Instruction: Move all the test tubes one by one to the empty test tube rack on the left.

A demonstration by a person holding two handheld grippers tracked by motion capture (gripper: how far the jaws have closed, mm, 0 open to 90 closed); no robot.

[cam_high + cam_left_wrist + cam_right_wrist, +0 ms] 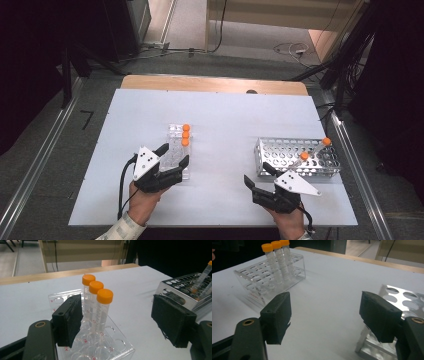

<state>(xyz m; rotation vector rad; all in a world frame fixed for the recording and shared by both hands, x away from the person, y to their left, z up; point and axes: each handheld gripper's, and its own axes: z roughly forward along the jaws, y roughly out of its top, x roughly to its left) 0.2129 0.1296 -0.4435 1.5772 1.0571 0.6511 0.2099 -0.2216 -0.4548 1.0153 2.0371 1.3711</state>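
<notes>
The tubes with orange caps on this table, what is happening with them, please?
A person holds a gripper in each hand and sorts tubes between two racks. Three capped tubes stand upright in the clear rack; two more lean in the metal rack. The left gripper is open beside the clear rack, the right gripper open and empty before the metal rack.

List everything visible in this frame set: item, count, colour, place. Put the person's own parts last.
Tubes in clear rack: three, clear with orange caps, upright in one row.
Clear rack: one, transparent, left-centre of the table.
Tubes in metal rack: two, orange caps, leaning.
Metal rack: one, silver, perforated, right side.
Table: one, white top, wooden far edge.
Left gripper: black, open, empty, by the clear rack.
Right gripper: black, open, empty, by the metal rack.
</notes>
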